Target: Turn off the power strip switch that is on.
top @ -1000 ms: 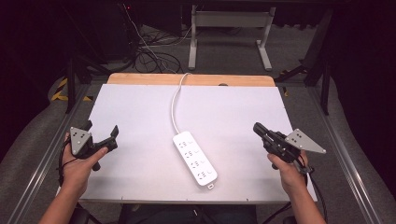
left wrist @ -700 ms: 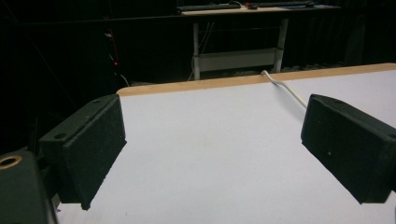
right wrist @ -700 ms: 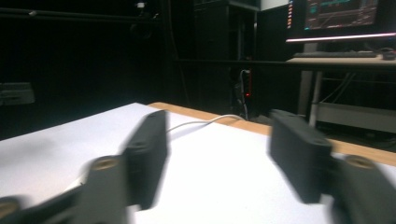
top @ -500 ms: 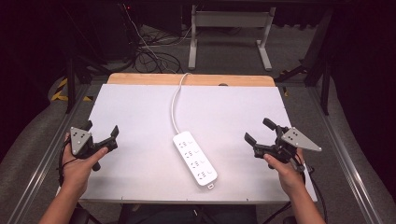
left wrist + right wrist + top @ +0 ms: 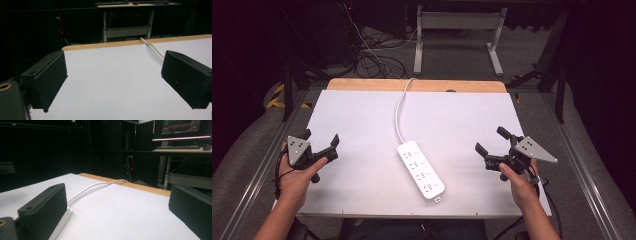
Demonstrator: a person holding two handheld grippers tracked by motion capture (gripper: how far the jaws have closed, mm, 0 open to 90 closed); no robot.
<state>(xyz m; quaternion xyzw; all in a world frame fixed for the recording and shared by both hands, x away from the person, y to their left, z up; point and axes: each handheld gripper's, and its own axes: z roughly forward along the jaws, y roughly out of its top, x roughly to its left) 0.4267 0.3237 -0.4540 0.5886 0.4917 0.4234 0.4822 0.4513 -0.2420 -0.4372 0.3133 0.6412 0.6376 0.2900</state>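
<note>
White covers most of the table (image 5: 362, 130). Nearest the person, the left hand (image 5: 294, 177) holds the left gripper (image 5: 320, 143) over the near left corner, its jaws wide apart with nothing between them. The right hand (image 5: 519, 182) holds the right gripper (image 5: 492, 141) over the near right part, its jaws also spread wide and empty. Between the two, a white power strip (image 5: 420, 169) lies flat and a little diagonal on the table, touching neither gripper. Its cord (image 5: 400, 112) curves away to the wooden far edge (image 5: 362, 85). Behind the table there are cables (image 5: 377, 60) on the dark floor.
</note>
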